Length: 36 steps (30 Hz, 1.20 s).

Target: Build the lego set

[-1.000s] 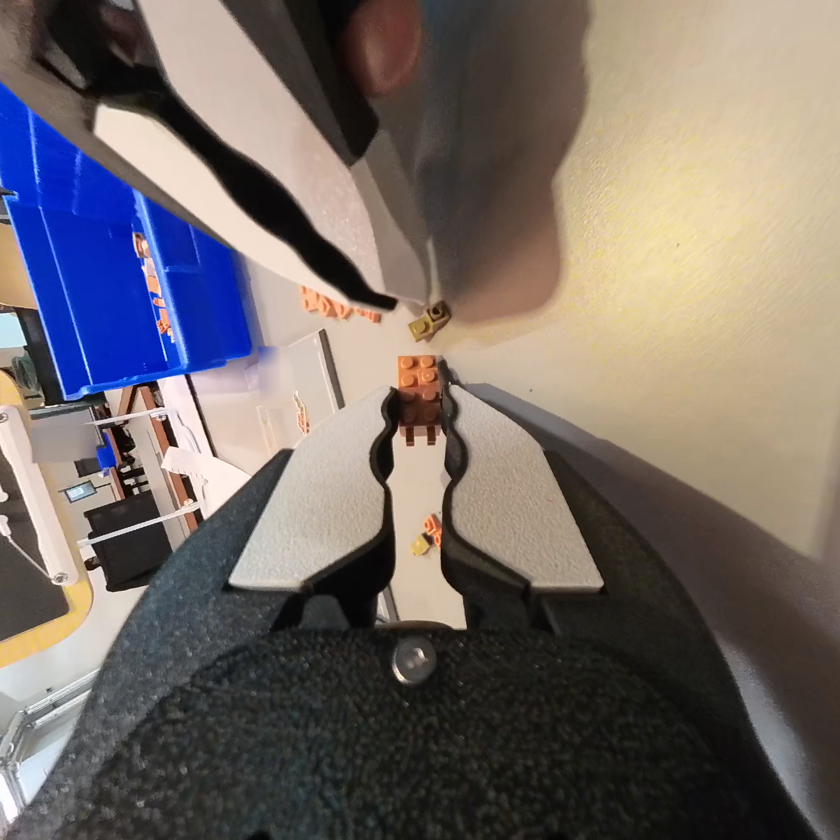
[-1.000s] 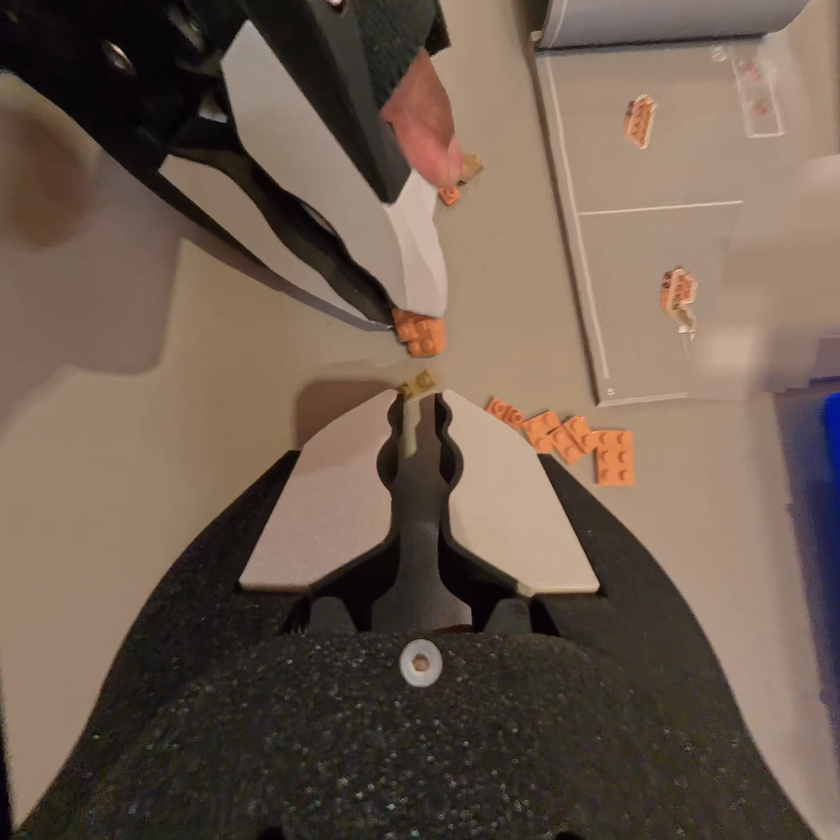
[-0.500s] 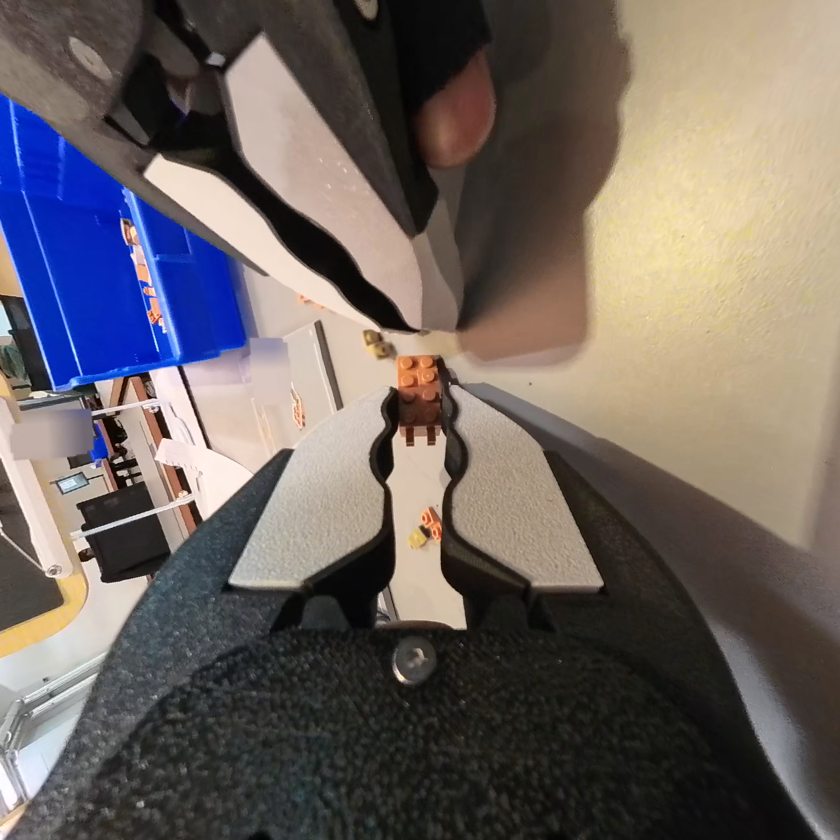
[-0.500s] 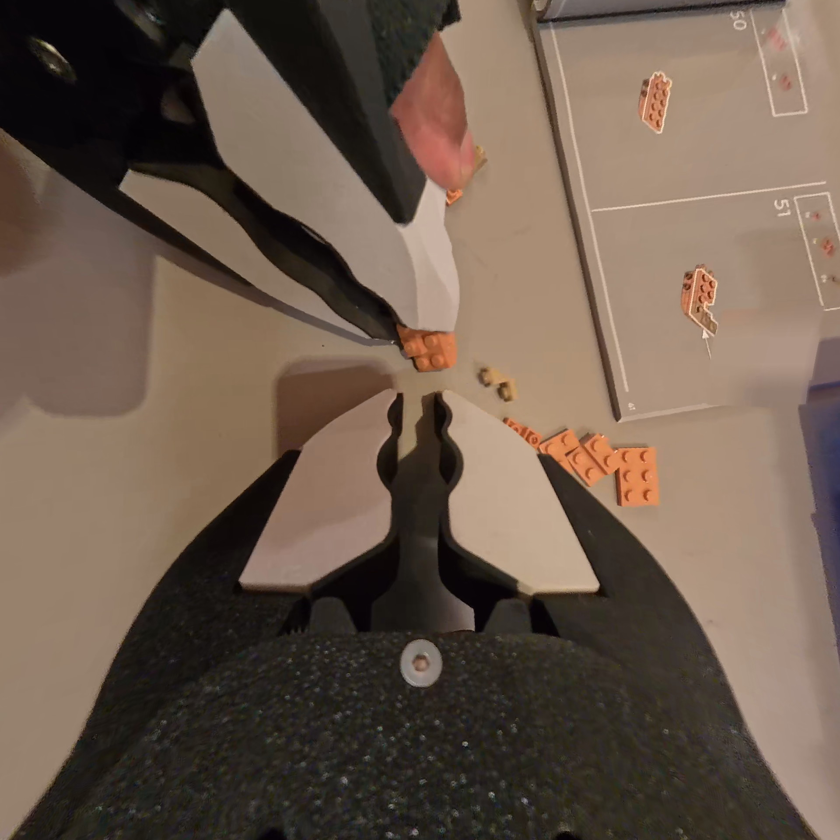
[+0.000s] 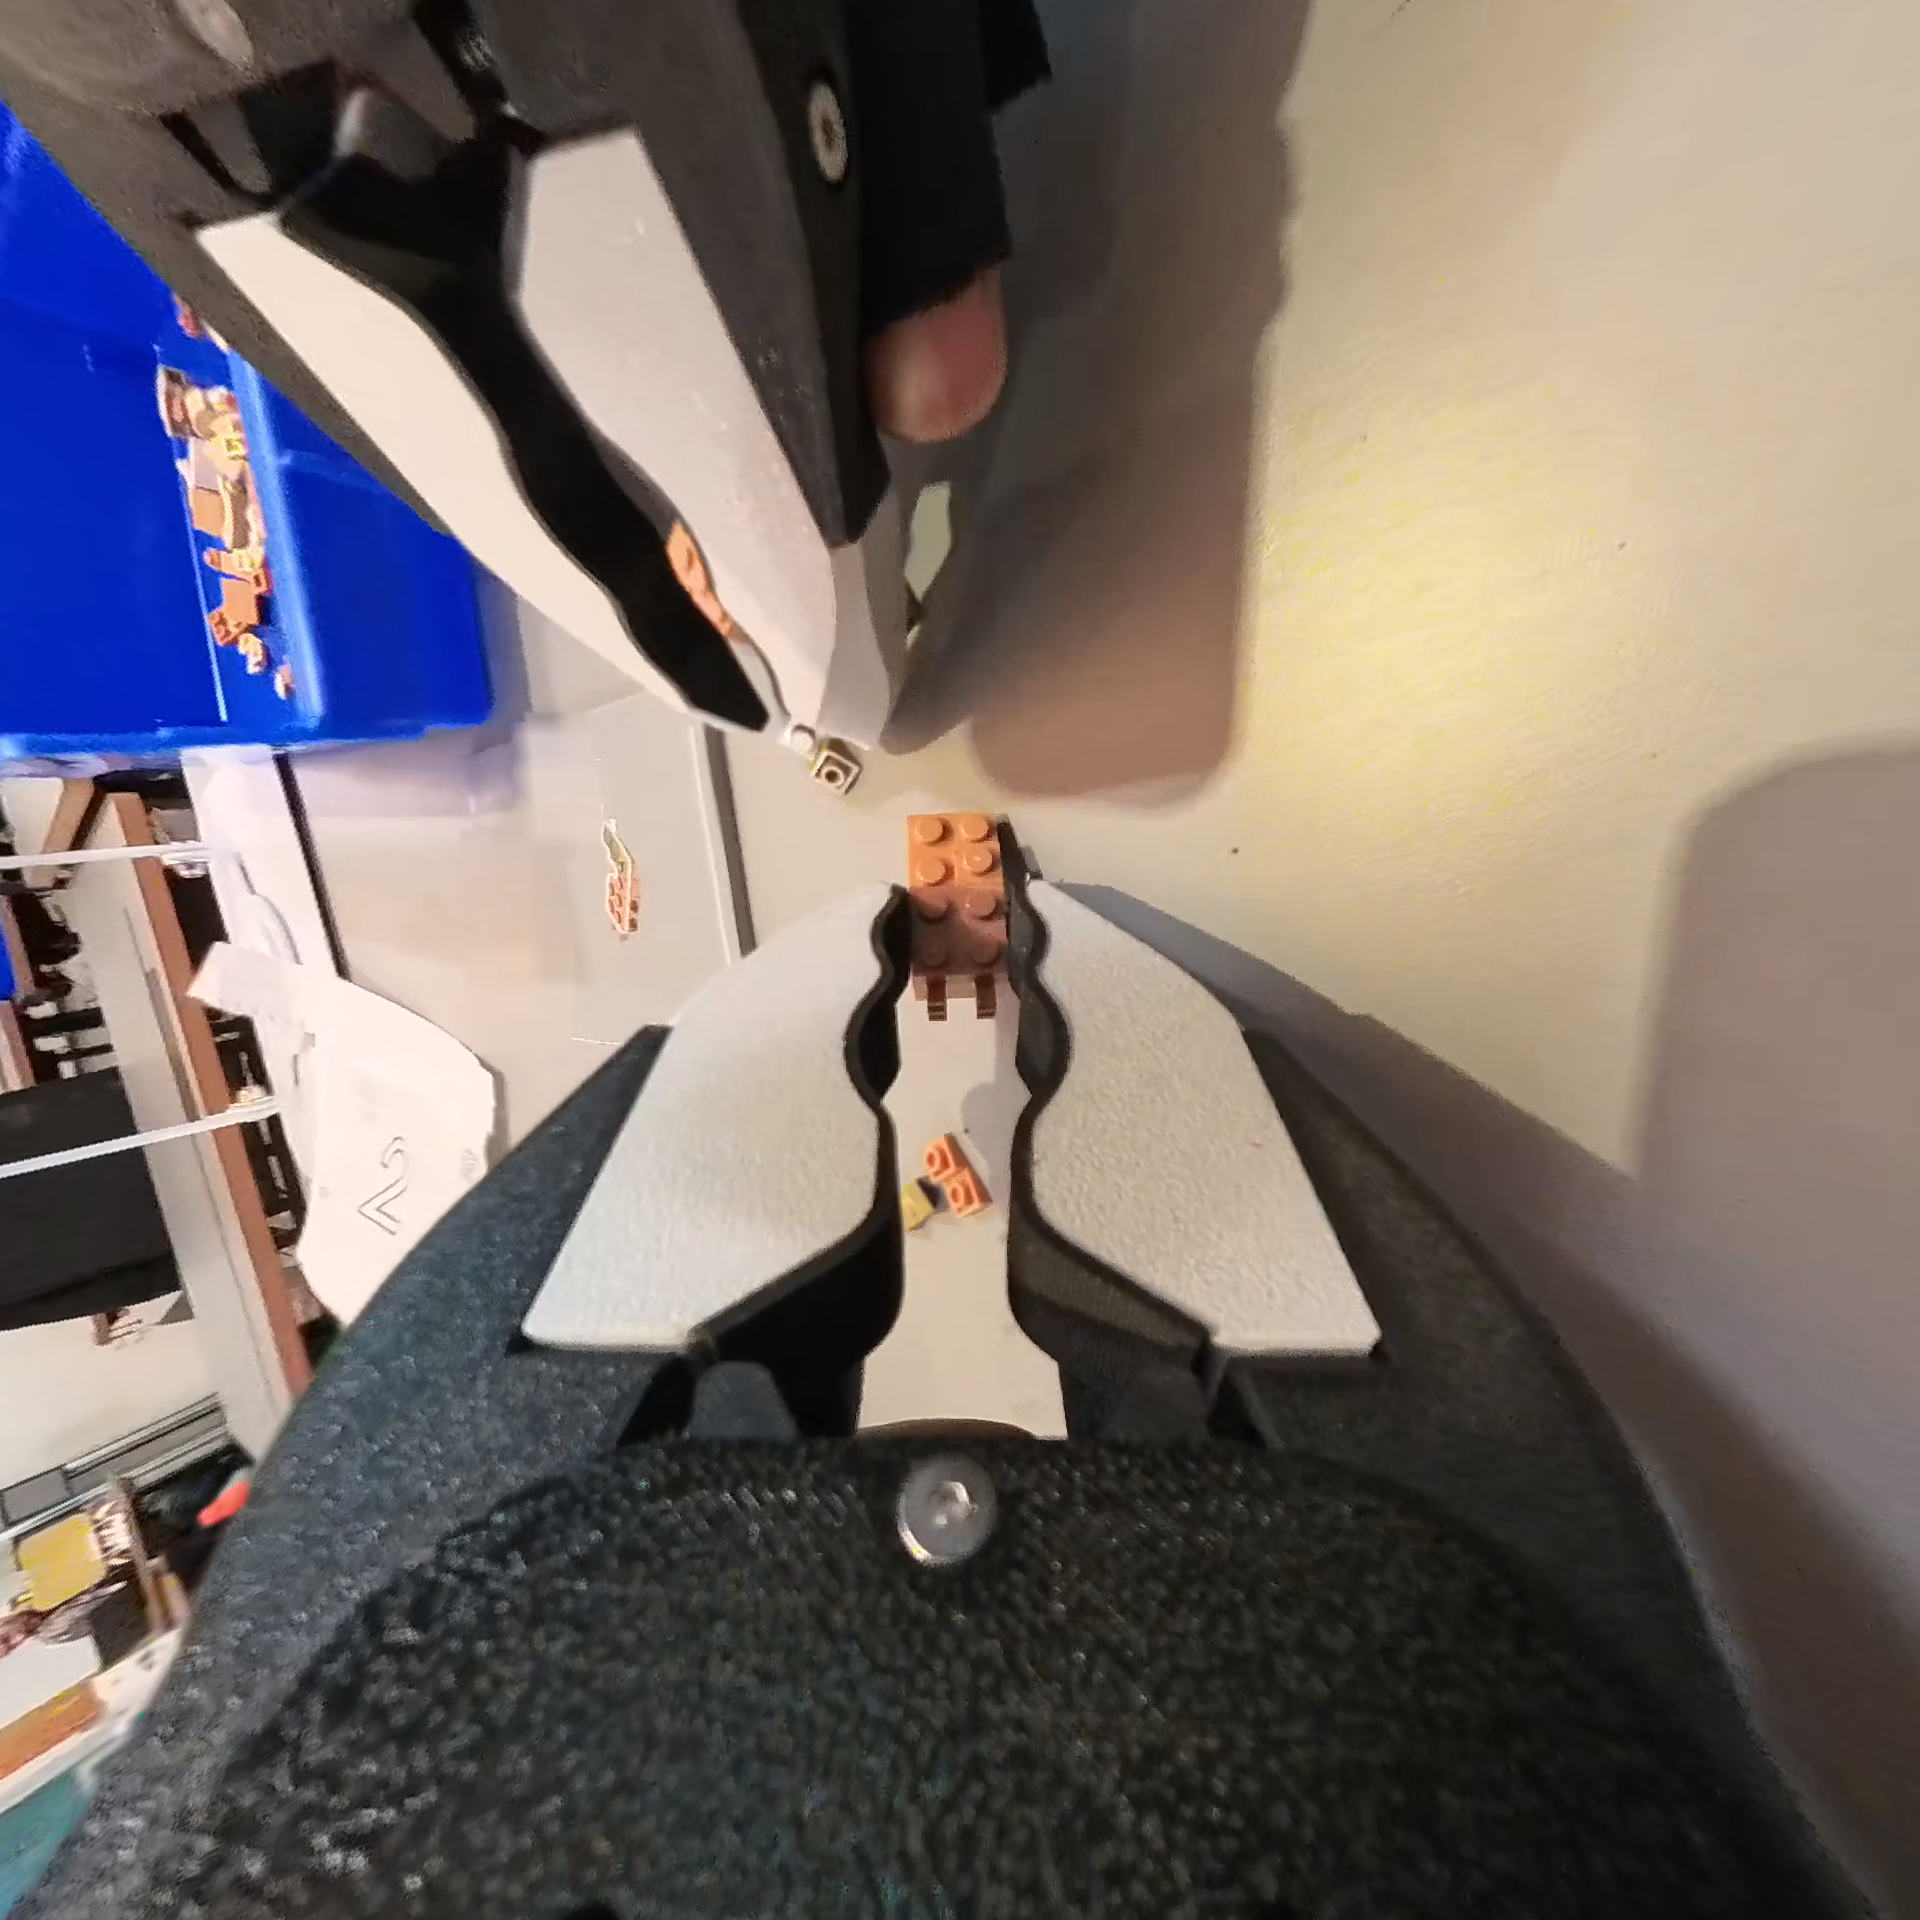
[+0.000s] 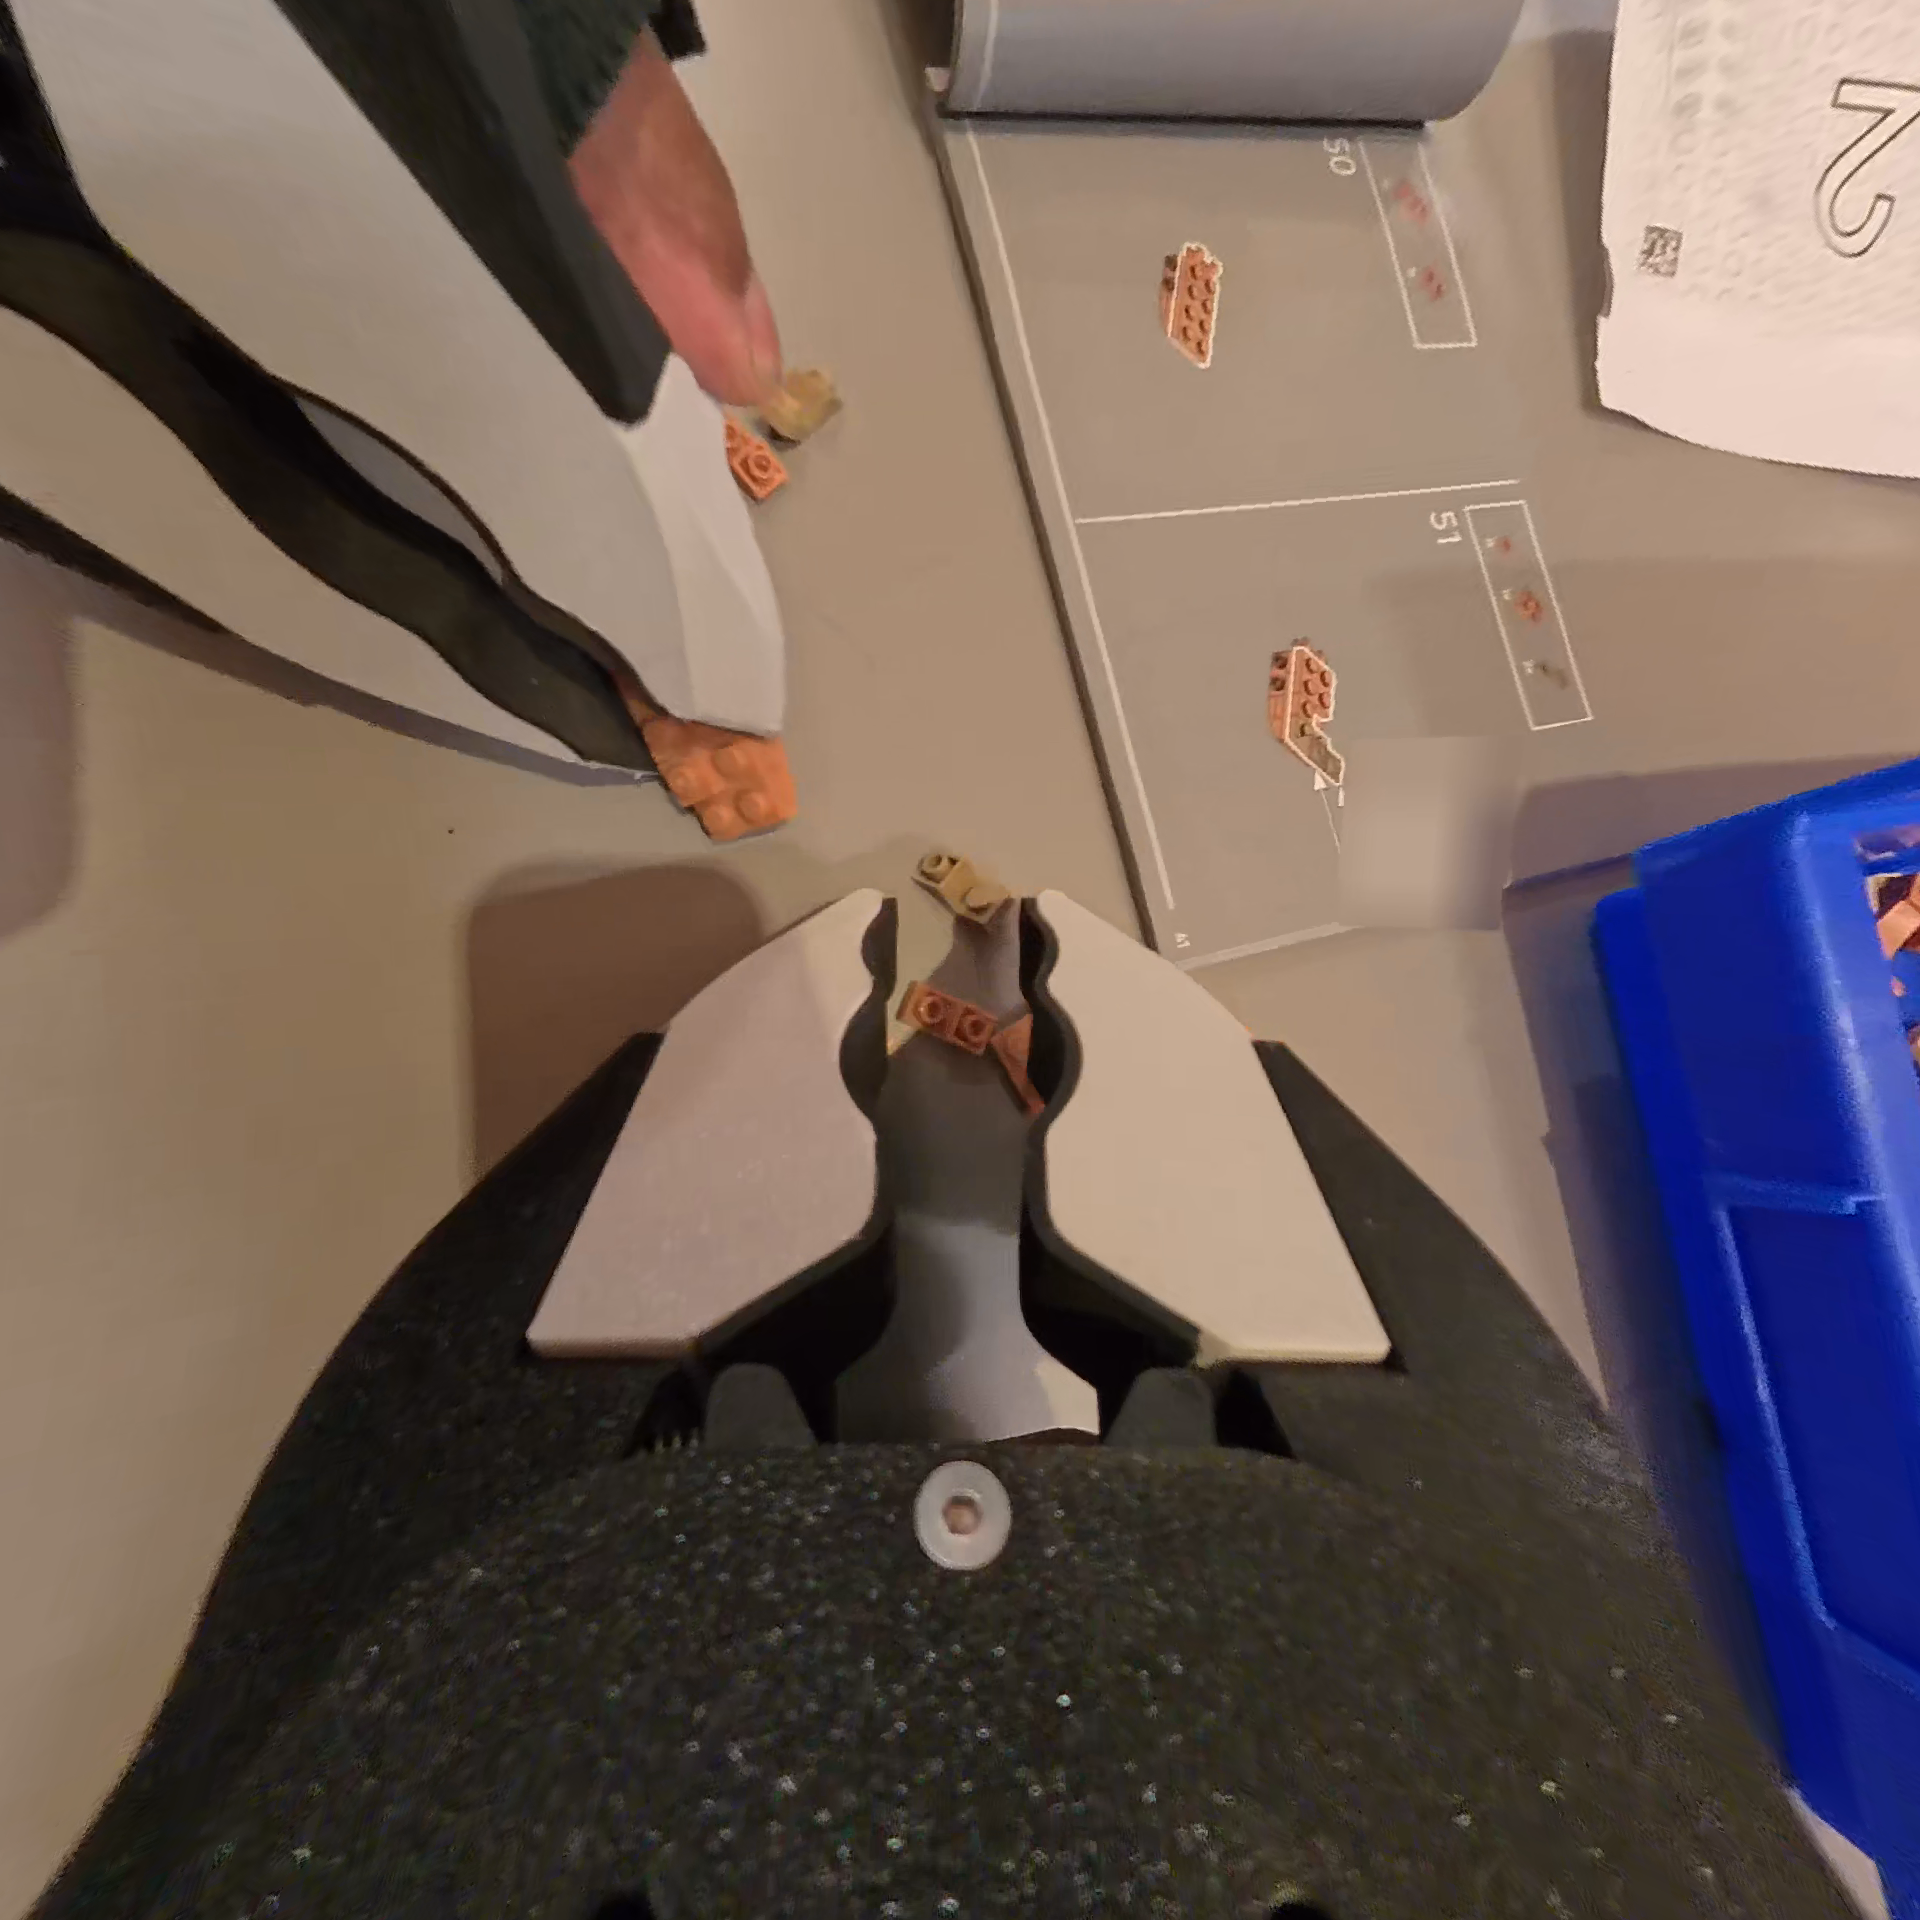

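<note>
Bricks (image 6: 945, 1013) beside bin (image 6: 1766, 1195)

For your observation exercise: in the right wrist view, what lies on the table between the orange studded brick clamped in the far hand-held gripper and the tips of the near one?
Only a small tan stepped brick, lying on the grey table; otherwise bare.

Printed numbers mark the grey instruction sheet (image 6: 1299, 436) and white paper (image 6: 1766, 208)

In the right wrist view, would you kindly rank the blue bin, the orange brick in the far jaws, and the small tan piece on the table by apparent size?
1. Blue bin: largest, though cut off at the frame edge.
2. Orange brick, clamped in the left gripper.
3. Tan piece: smallest, lying loose just ahead of the right gripper.
</note>
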Motion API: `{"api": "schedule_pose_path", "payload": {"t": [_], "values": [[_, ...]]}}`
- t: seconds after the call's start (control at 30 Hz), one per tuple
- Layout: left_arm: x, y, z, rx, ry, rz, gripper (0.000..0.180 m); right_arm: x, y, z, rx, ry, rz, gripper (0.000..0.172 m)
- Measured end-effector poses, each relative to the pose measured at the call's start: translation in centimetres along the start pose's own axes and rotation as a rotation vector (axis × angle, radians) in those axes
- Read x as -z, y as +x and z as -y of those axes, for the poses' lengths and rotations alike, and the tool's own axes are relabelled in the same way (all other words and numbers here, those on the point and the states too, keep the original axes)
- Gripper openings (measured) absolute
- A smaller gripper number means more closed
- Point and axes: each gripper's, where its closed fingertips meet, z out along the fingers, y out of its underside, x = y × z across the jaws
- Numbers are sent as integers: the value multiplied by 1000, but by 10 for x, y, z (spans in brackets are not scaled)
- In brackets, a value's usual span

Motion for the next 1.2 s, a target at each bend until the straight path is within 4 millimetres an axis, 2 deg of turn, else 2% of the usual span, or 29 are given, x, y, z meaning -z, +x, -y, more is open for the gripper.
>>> {"api": "schedule_pose_path", "payload": {"t": [0.17, 0.23, 0.33, 0.53, 0.63, 0.8, 1.0, 1.2], "values": [[1, 2, 0, 58, 35, -42, 18, -2, 3, 0, 70, 7, 42, 26], [2, 4, 1, 90, 58, -71, 18, -1, -1, -1, 164, 24, 116, 24], [2, 6, 2, 139, 90, -110, 18, -1, 5, 0, 295, 50, 144, 27], [3, 9, 2, 212, 136, -167, 17, -4, 2, 3, 356, 69, 250, 27], [4, 11, 3, 263, 162, -207, 17, -6, 2, 1, 350, 55, 261, 7], [2, 13, 2, 392, 180, -265, 18, -3, 0, 4, 297, 103, 260, 6], [2, 16, 1, 515, 202, -325, 18, 12, -11, 17, 253, 215, 290, 6], [7, 12, -2, 564, 230, -348, 32, 31, -22, 29, 192, 346, 351, 6]]}}
